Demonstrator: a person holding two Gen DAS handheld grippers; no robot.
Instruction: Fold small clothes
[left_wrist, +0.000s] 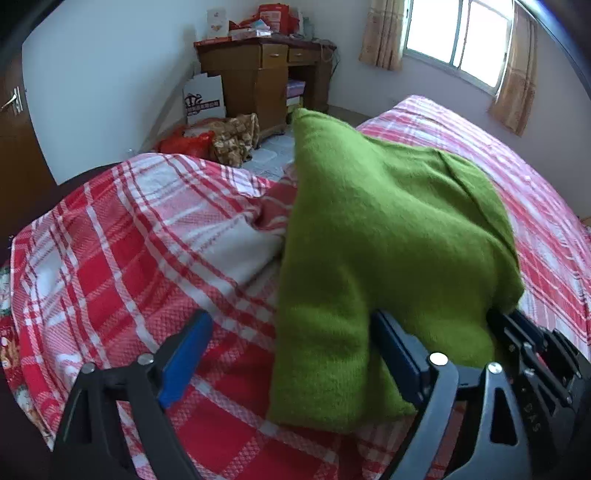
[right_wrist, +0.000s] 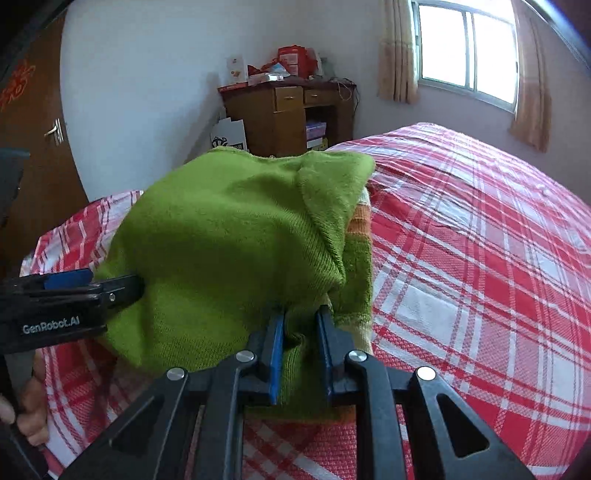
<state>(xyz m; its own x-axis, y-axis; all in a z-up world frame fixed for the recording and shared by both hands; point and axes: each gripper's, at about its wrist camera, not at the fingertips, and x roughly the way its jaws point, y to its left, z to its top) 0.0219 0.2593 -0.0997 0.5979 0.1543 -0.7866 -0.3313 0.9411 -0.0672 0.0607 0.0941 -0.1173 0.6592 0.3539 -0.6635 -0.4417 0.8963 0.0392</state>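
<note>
Right gripper (right_wrist: 300, 354) pinches the fuzzy green knit sweater (right_wrist: 236, 236) over the red plaid bed (right_wrist: 480, 277), left gripper (left_wrist: 288, 354) gapes wide, so the one-sided fold could sag undone.

A home bedroom: a bed (right_wrist: 480, 258) under a red-and-white plaid cover, a cluttered wooden desk (right_wrist: 288, 110) against the wall, a curtained window (right_wrist: 465, 48), and a brown door (right_wrist: 37, 147).

The sweater (right_wrist: 229, 236) is bright green, with an orange and cream stripe at its edge. The bedspread (left_wrist: 122, 258) is a red, pink and white plaid. Both grippers (right_wrist: 300, 350) are black with blue pads (left_wrist: 186, 354). The desk (left_wrist: 258, 74) is brown.
</note>
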